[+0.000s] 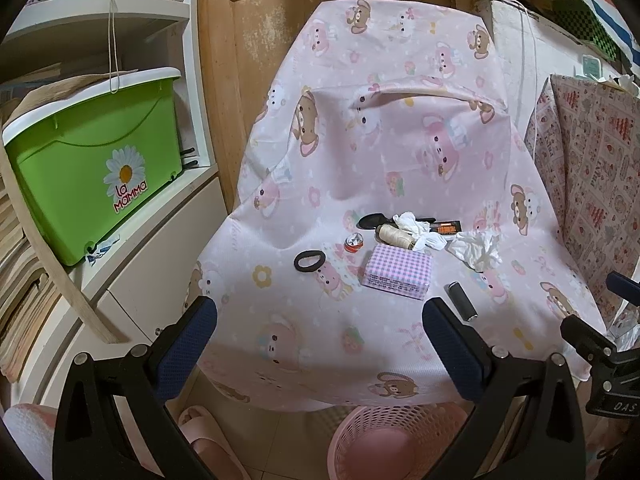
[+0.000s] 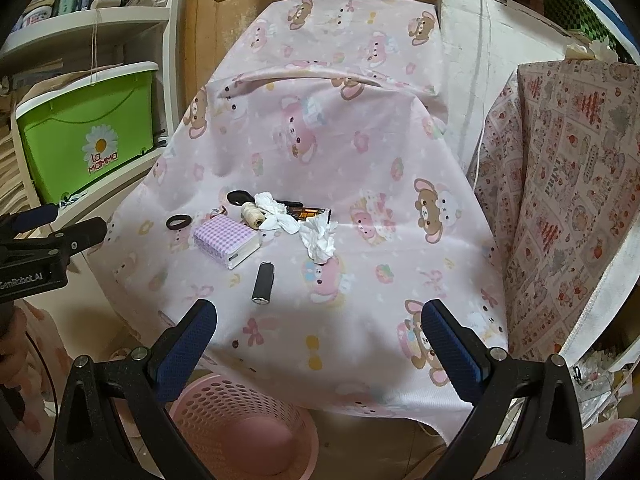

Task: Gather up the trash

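While both grippers hover spread wide, empty: step judged pre-grasp. Right gripper (image 2: 320, 338) faces crumpled tissue (image 2: 319, 237) ahead, well apart. Second tissue wad (image 2: 276, 216) farther, left. Left gripper (image 1: 320, 340) idle. Pink basket (image 2: 240, 424) below fingers. Next: advance, close on tissue.

My left tongs (image 1: 320, 320) hang wide apart above the pink cartoon-print cloth (image 1: 400, 152). On it lie two crumpled white tissues (image 1: 476, 249), one just beside a cream thread spool (image 1: 394, 235), and a lilac gingham box (image 1: 398, 271). A pink perforated plastic basket (image 1: 404, 440) stands below.
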